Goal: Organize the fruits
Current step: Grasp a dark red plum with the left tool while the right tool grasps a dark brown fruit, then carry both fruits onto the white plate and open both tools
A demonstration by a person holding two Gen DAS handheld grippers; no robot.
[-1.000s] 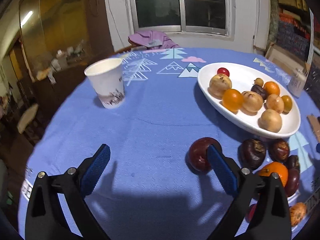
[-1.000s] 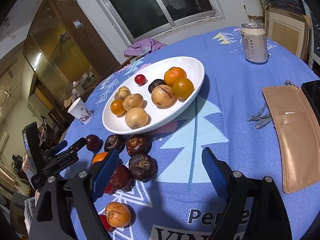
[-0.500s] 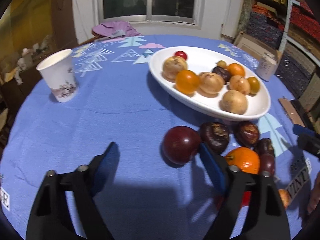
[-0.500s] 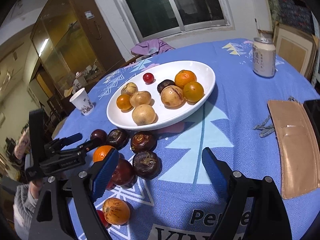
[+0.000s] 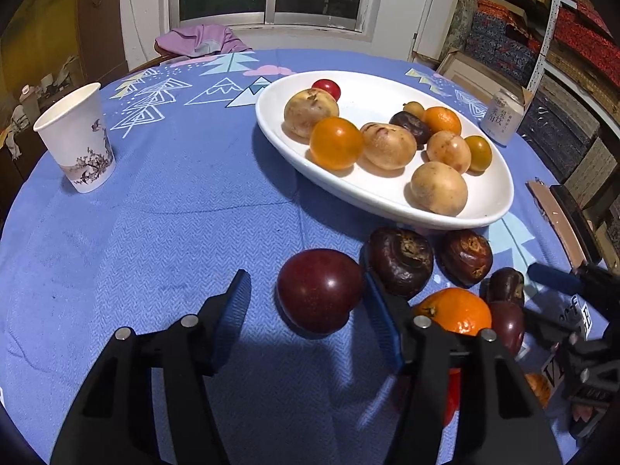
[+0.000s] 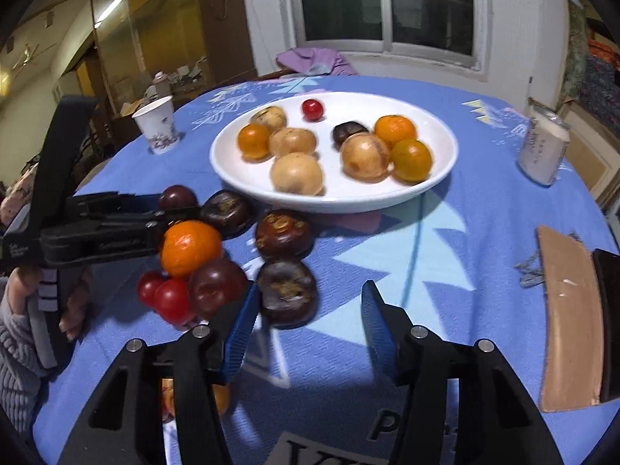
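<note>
Blue tablecloth (image 5: pixel 162 209) printed with trees and mountains, round table, dark window behind.

Left wrist view:
- White oval dish (image 5: pixel 492 209), holding pale brown fruits, oranges, one dark fruit and a small red one.
- Paper cup (image 5: pixel 77 137), upright, well apart from the dish at the left.
- Drink can (image 5: pixel 503 116), upright, just beyond the dish's far right rim.
- Dark red plum (image 5: pixel 318 290), on the cloth near the dish's near rim.
- My left gripper (image 5: pixel 308 319): jaws closing, the plum between them. The right pad sits at the plum's side; the left pad stands clear of it.
- Two dark brown wrinkled fruits and an orange (image 5: pixel 455 310) beside the plum, to the right.

Right wrist view (somewhat blurred):
- Same dish (image 6: pixel 240 170), centre.
- Dark brown fruit (image 6: pixel 287 292), on the cloth, nearest of the loose cluster.
- My right gripper (image 6: pixel 308 327): jaws closing, not yet on anything; the brown fruit lies just past the left pad's tip.
- Two small red fruits (image 6: pixel 164 296) and a second plum (image 6: pixel 217 286), left of that fruit.
- Tan wallet (image 6: pixel 569 317), flat at the right edge.
</note>
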